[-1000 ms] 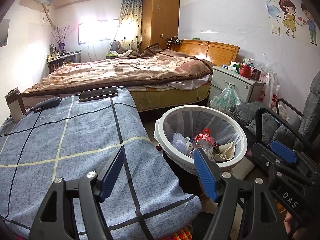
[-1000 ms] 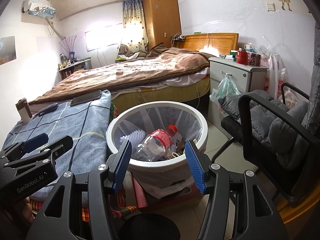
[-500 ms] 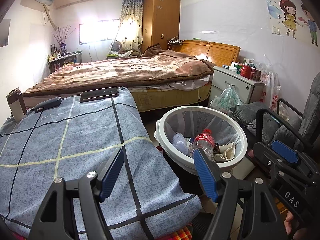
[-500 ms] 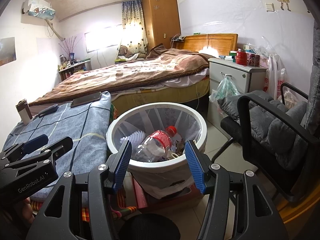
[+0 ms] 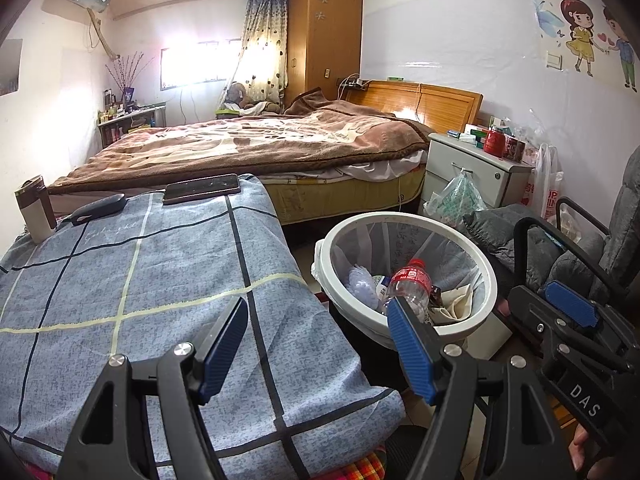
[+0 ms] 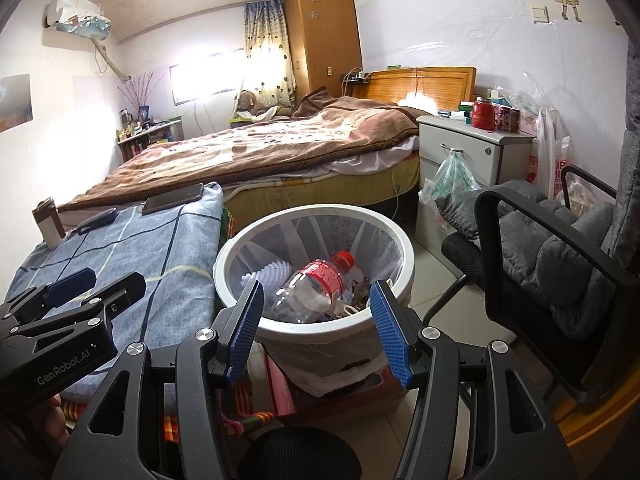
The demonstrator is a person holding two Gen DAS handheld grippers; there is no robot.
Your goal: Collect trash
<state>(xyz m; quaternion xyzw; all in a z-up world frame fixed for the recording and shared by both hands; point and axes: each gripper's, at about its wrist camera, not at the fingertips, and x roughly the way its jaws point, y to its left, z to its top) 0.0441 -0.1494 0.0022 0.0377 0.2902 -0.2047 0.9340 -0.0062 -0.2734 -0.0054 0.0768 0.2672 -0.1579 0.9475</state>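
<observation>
Left gripper (image 5: 318, 314) hung over the near right edge of the blue checked cloth (image 5: 140, 280), jaws apart, nothing between. Right gripper (image 6: 316, 298) sat at the near rim of the white bin (image 6: 400, 236), also released and empty. Plastic bottle (image 6: 312, 288) lay inside the bin on other trash. Bin was wedged between cloth edge and grey chair (image 6: 560, 248); open tile only in front of the nightstand (image 6: 472, 148). Nothing moved versus the earlier frames

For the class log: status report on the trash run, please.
Both hand-held grippers, left and right, open, empty. Bottle lies in bin. Nothing blocking.
</observation>
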